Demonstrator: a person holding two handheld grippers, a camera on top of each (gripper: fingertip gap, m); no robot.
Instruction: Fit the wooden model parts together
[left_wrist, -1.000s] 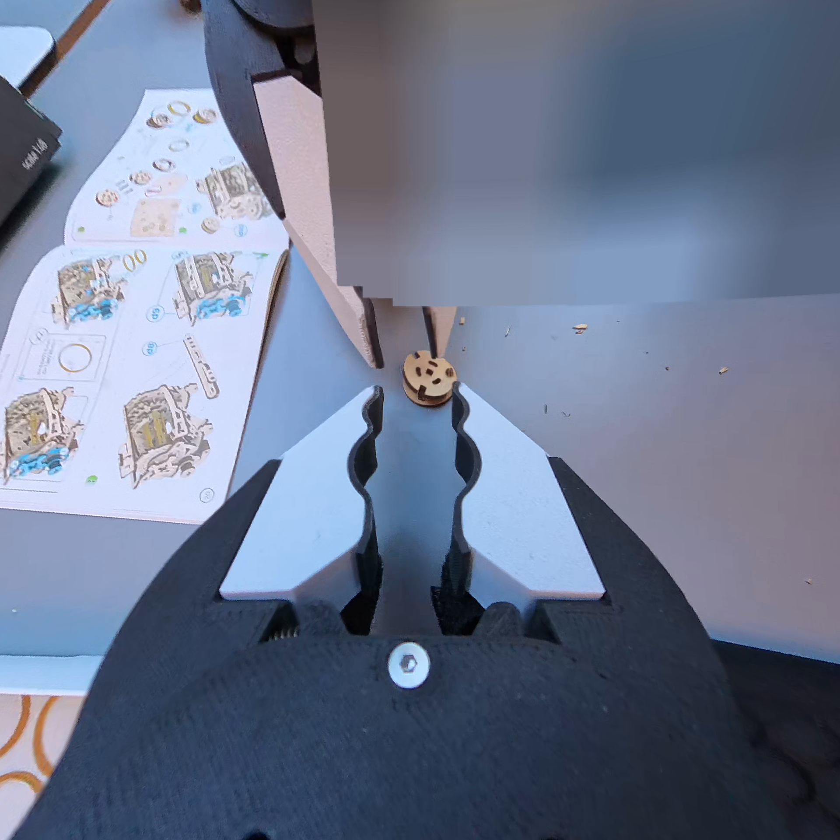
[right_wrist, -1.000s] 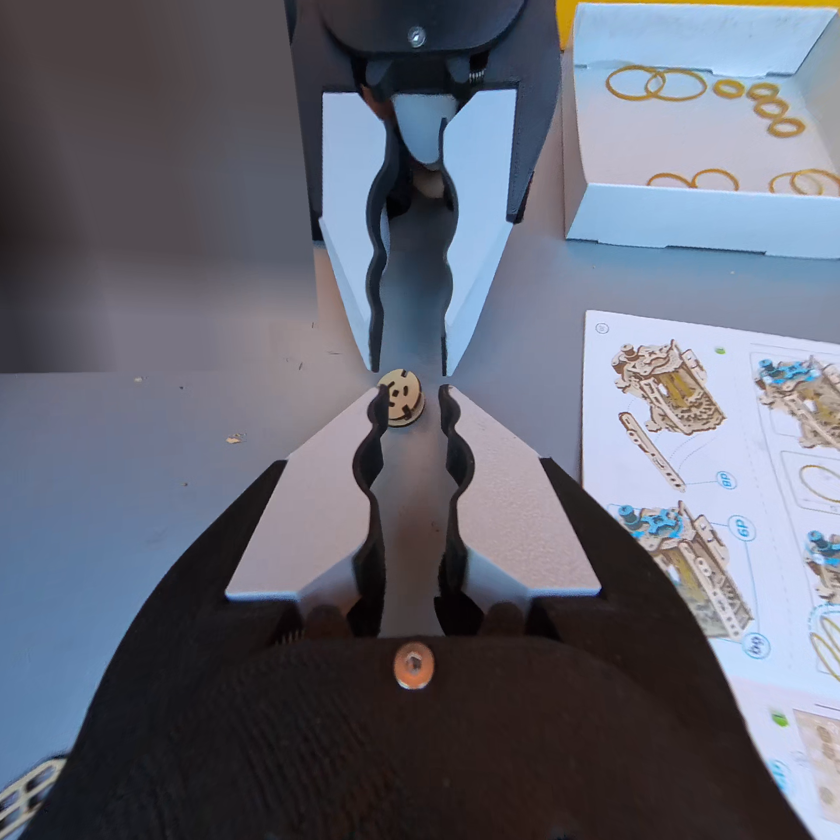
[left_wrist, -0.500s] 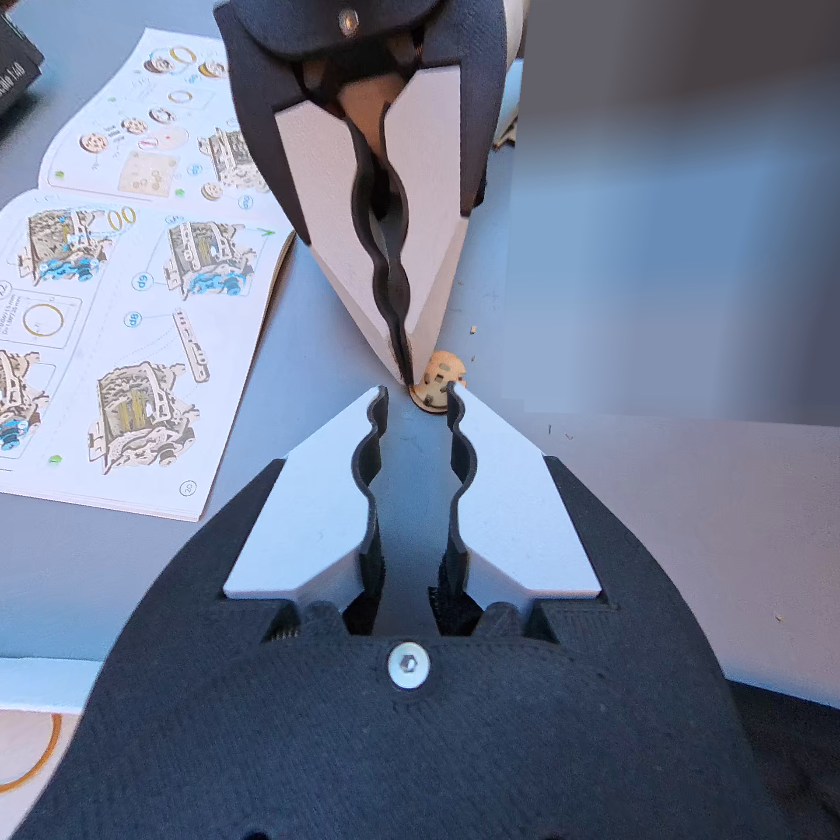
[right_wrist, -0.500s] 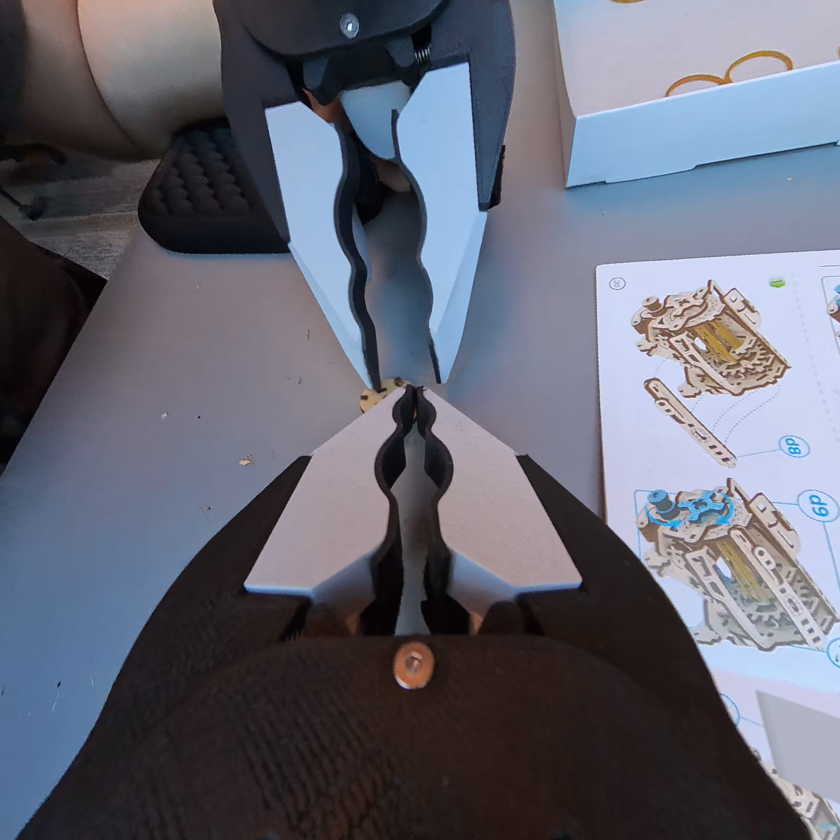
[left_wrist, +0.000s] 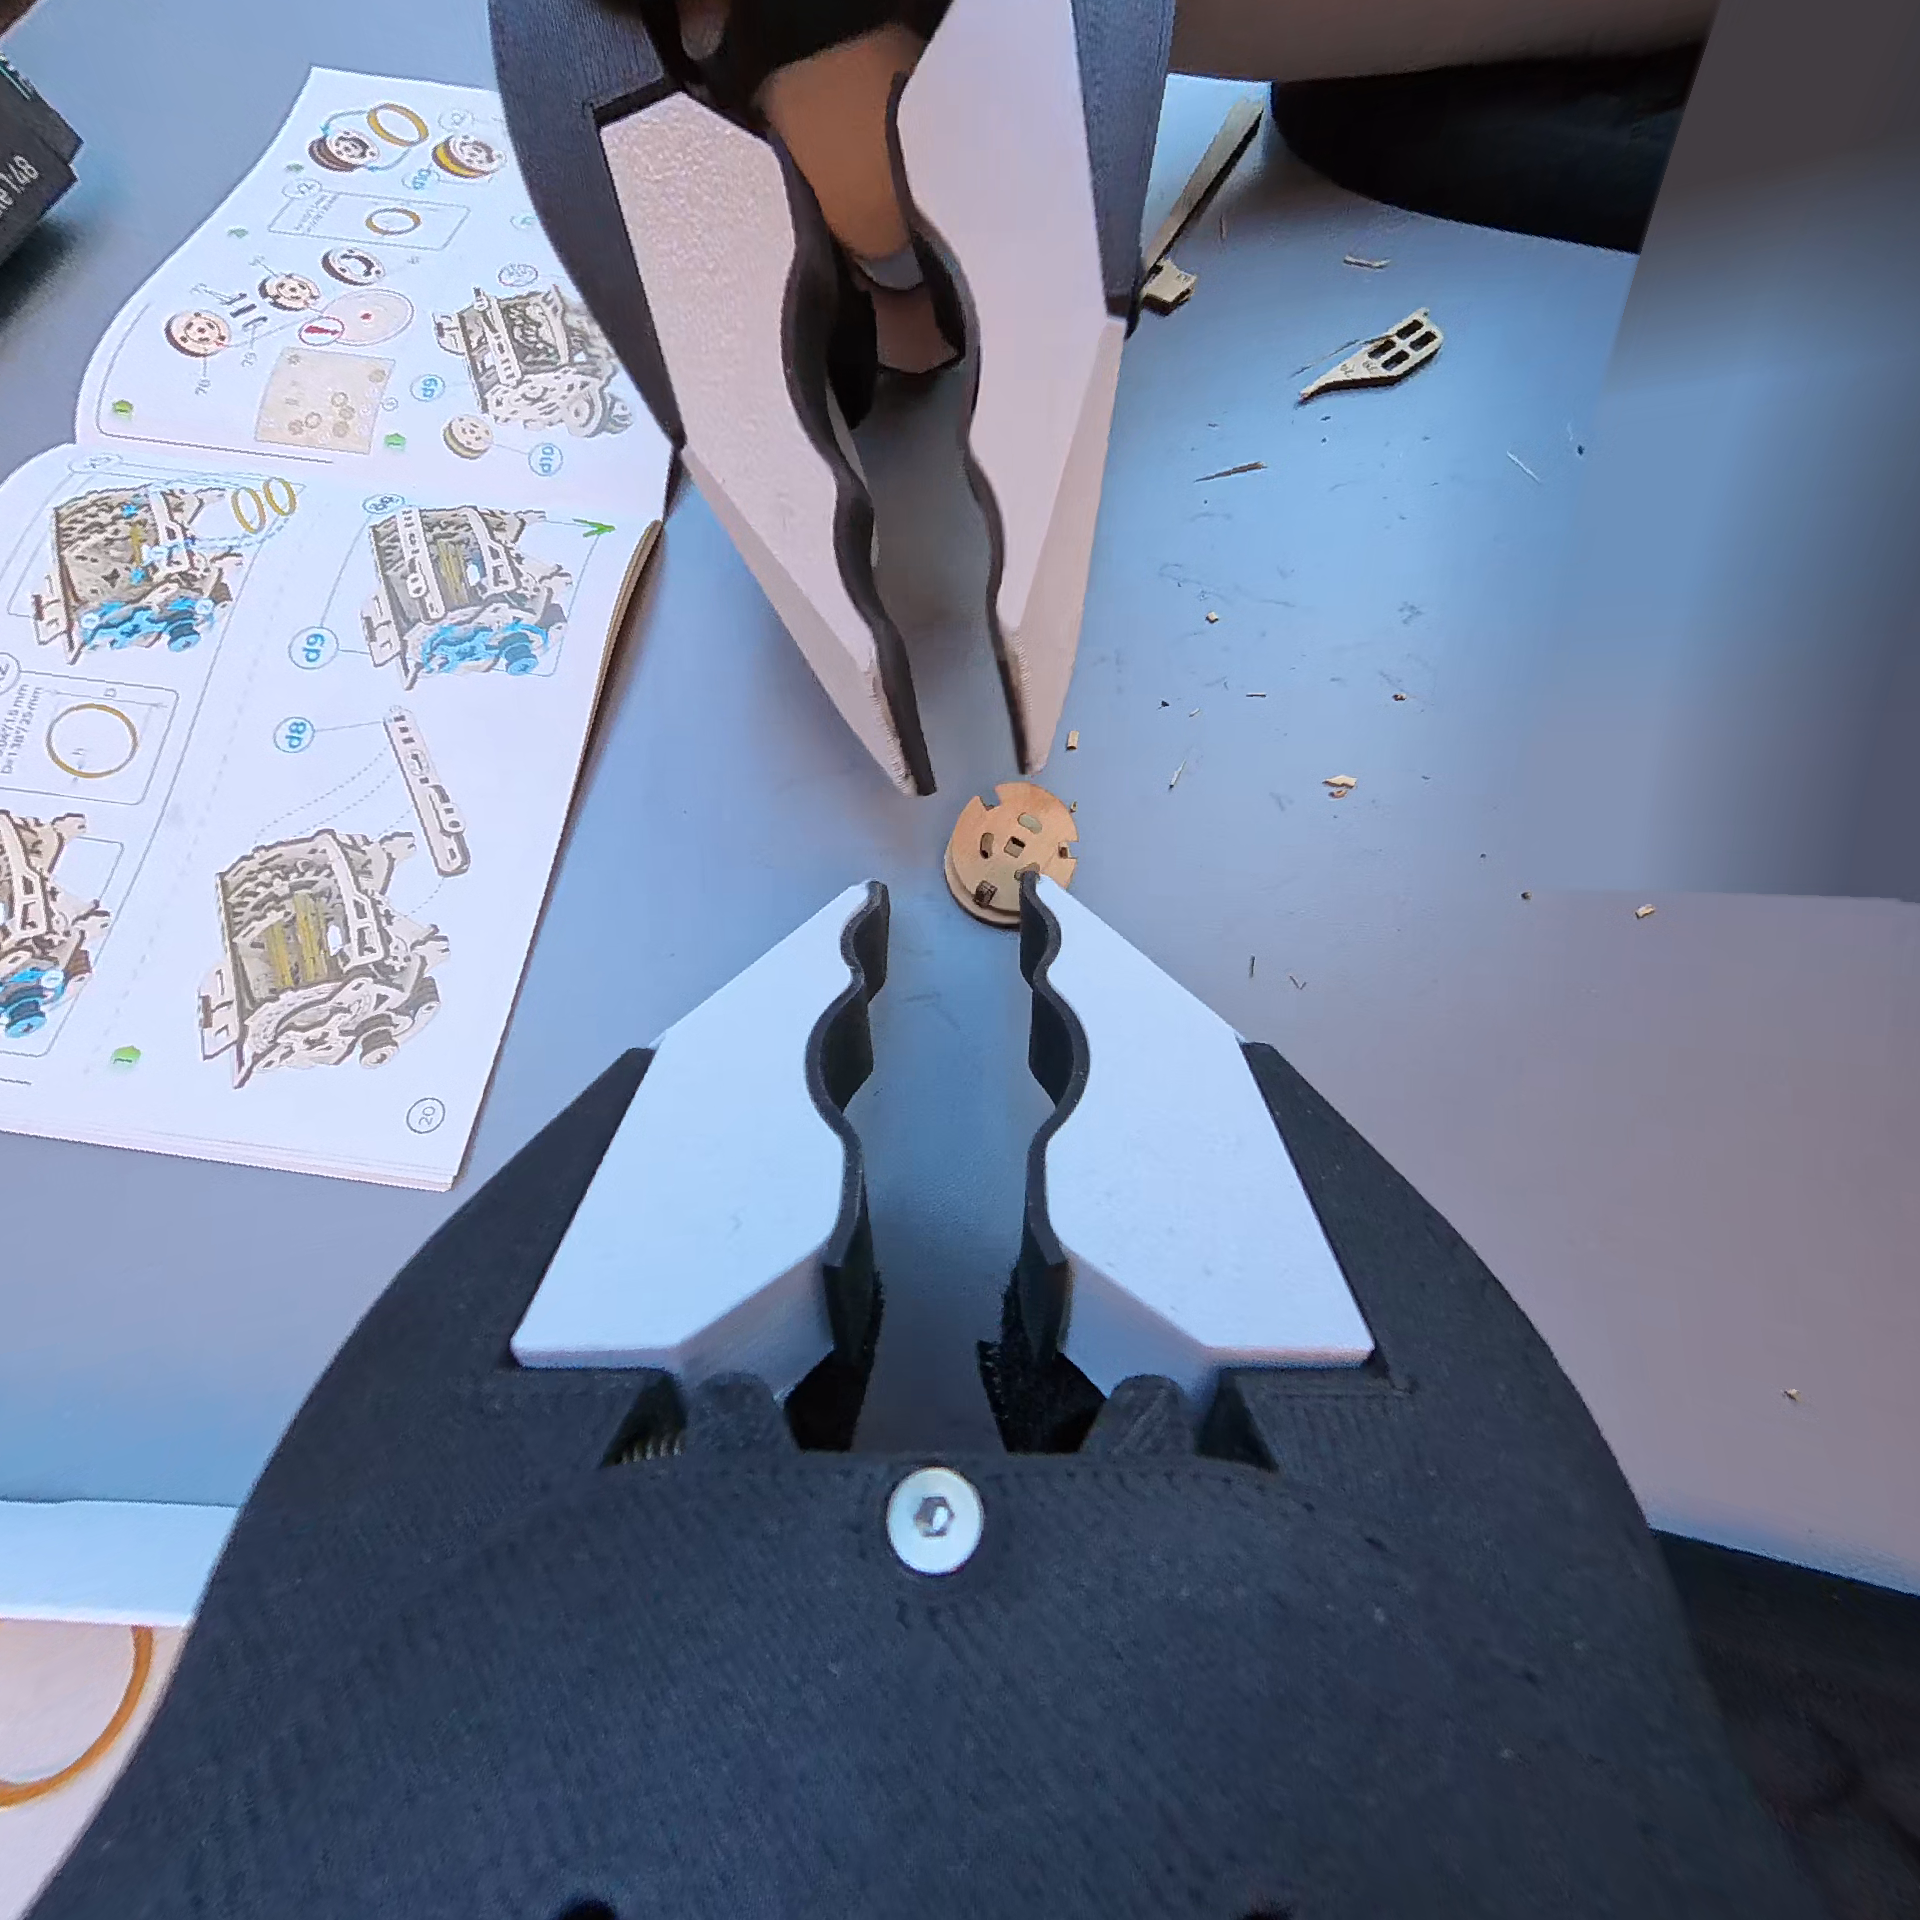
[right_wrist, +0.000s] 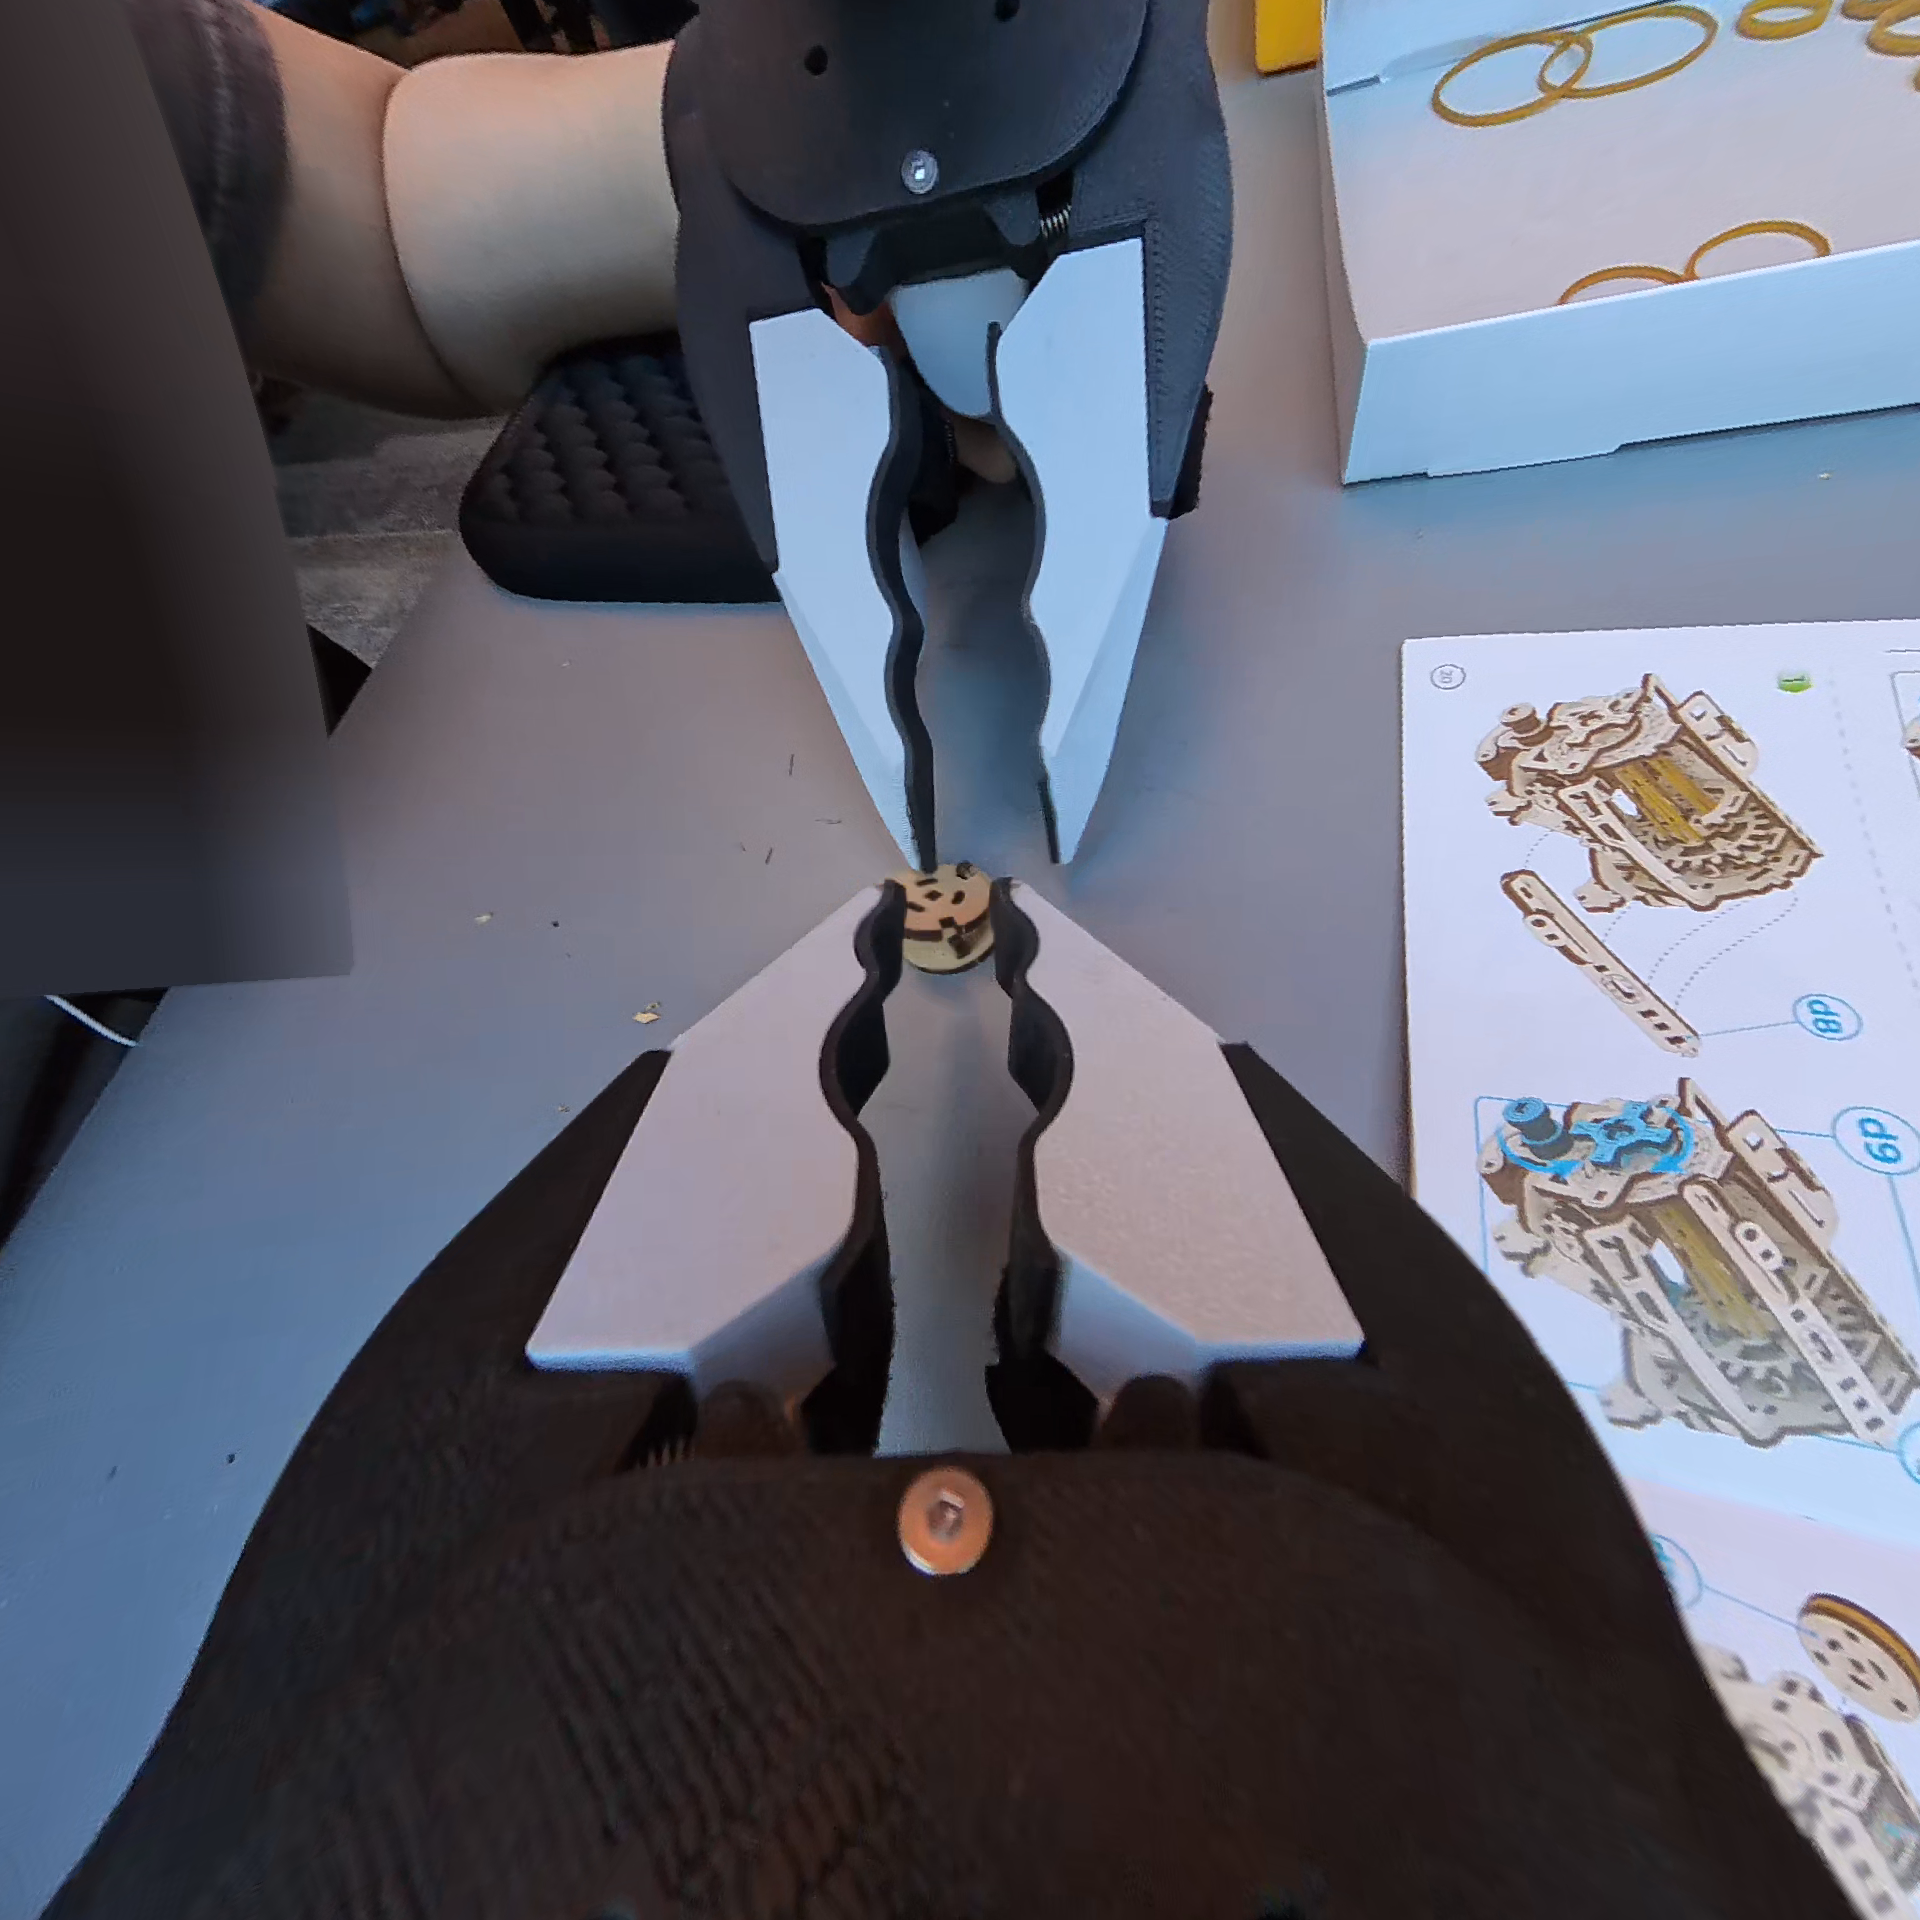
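Observation:
A small round wooden disc (left_wrist: 1010, 847) with slots lies flat on the grey table (left_wrist: 1455, 1143). My left gripper (left_wrist: 954, 883) is open and empty, and its right fingertip (left_wrist: 1031, 896) meets the disc's near edge. My right gripper (left_wrist: 971, 774) faces it, open, with its tips just behind the disc. In the right wrist view the disc (right_wrist: 940, 925) shows between the open tips of my right gripper (right_wrist: 945, 891), with a small gap on each side. The left gripper (right_wrist: 987, 857) stands open just beyond it.
An open instruction booklet (left_wrist: 260, 675) lies left of the disc and also shows in the right wrist view (right_wrist: 1662, 1039). A white box (right_wrist: 1610, 343) holds rubber bands. A wooden offcut (left_wrist: 1371, 358) and splinters lie behind. A black pad (right_wrist: 603, 499) and a person's arm (right_wrist: 499, 229) are near. My two grippers' fingertips are within a few centimetres of each other.
My right gripper was shut half a second ago and is open now, its tips on either side of the disc. The disc lies flat and in full view. My left gripper stays open.

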